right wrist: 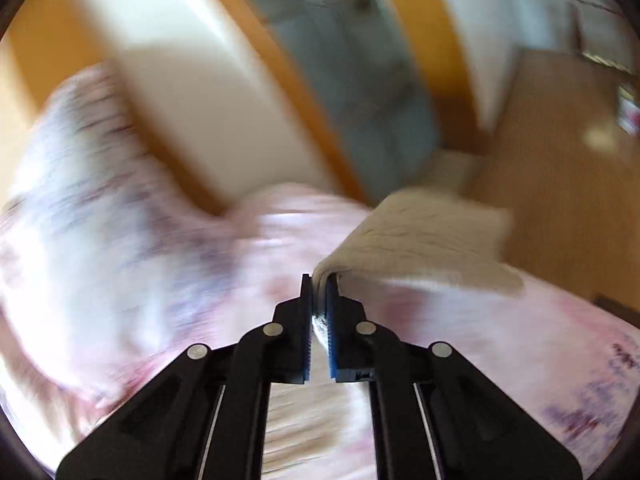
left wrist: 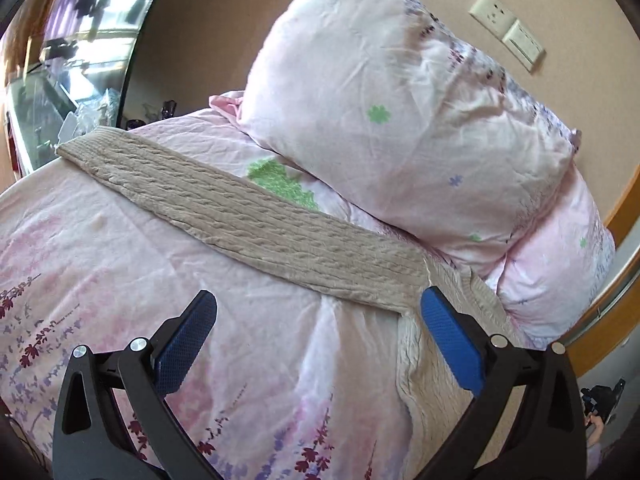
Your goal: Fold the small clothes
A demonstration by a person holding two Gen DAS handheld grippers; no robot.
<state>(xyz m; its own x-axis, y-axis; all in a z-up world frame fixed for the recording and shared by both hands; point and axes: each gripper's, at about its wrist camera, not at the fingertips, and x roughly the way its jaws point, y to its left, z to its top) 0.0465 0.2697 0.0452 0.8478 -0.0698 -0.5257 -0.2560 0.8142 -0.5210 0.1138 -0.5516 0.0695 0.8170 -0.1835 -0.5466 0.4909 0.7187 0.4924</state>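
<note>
A beige cable-knit sweater lies on the pink floral bed cover. One sleeve stretches flat toward the far left edge of the bed; the body lies at lower right. My left gripper is open and empty, low over the cover, its right finger over the sweater near the shoulder. In the blurred right wrist view my right gripper is shut on a fold of the sweater and holds it lifted off the cover.
A large pink pillow leans on the bedding right behind the sweater. A wall with sockets and a wooden headboard rim lie to the right. A wooden floor lies beyond the bed edge.
</note>
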